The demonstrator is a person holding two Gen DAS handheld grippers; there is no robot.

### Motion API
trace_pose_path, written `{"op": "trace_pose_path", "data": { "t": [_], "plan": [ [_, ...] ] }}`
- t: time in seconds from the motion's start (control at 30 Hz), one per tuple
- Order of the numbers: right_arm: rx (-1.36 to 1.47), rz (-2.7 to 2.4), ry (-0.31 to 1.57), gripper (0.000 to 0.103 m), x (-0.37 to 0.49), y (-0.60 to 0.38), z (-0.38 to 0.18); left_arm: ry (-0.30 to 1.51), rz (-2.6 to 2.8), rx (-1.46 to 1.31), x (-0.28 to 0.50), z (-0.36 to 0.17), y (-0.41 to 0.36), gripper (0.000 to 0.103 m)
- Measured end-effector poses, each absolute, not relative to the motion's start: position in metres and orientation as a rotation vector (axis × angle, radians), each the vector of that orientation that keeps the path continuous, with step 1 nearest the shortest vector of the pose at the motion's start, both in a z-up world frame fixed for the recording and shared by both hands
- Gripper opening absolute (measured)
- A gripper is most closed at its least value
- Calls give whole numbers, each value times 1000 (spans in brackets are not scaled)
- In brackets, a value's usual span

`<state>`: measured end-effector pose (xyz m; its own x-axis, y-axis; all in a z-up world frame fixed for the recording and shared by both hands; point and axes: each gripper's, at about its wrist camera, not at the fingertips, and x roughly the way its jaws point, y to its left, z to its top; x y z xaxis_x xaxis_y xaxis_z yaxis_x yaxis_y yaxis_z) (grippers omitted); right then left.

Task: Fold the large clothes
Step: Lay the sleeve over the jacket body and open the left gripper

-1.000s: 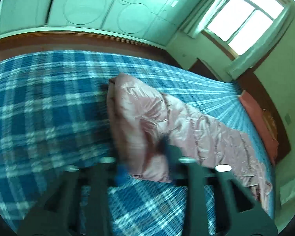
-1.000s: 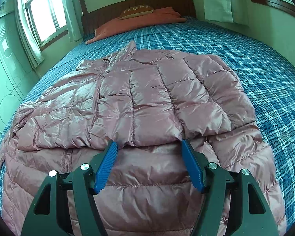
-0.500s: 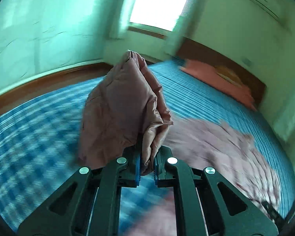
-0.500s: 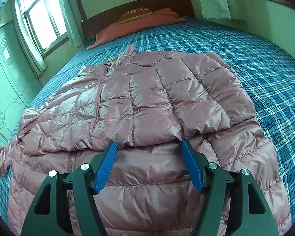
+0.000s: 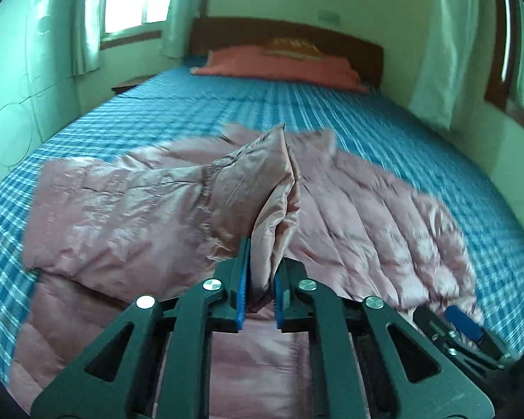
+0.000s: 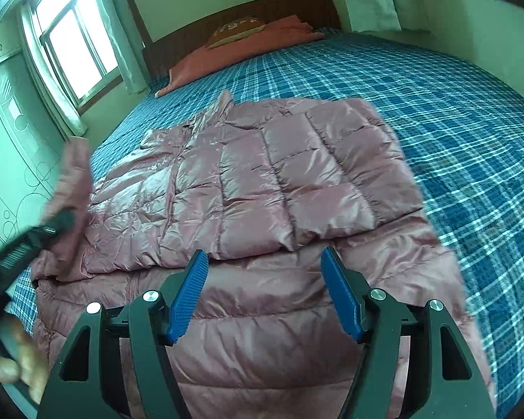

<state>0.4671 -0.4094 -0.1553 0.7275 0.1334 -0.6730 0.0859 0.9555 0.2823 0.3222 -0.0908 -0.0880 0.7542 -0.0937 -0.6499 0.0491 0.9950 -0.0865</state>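
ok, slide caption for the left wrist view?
Left gripper, jaws opening, with a pink puffer jacket sleeve between them, over the plaid bed.

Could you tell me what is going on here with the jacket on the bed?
A person is folding a pink puffer jacket spread on the blue plaid bed. The left gripper has a sleeve between its pads over the jacket's body, and its jaws are opening. The right gripper hovers open above the lower part of the jacket, holding nothing.

Blue plaid bed [image 6: 436, 111], dark wooden headboard [image 5: 286, 31], orange pillow [image 5: 279, 66], bright curtained window [image 6: 77, 52], pale green walls
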Motion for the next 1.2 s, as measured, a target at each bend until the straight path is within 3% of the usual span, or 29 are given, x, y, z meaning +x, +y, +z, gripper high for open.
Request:
{"op": "trace_pose_path", "data": {
  "t": [0.07,0.17,0.33,0.6,0.83,0.87,0.9,1.0,1.2],
  "plan": [
    [306,22,763,66,467,-413,-154,743,-106,-48,321,-96,-104,41],
    [302,21,764,66,466,-415,-151,726,-127,-44,309,-91,-104,62],
    [309,49,751,66,466,-401,-138,691,-143,-53,280,-69,-78,71],
    [289,173,761,67,495,-330,-122,677,24,-82,271,-62,16,72],
    [236,199,847,70,535,-272,-145,720,133,-116,279,-81,81,72],
    [210,200,863,67,539,-265,-151,723,137,-116,280,-80,85,72],
    [194,204,866,42,541,-261,-153,729,141,-115,280,-82,89,72],
    [190,224,853,11,539,-261,-149,731,141,-120,281,-85,93,72],
    [141,150,732,7,523,-298,-116,719,137,-124,285,-82,94,72]
  ]
}}
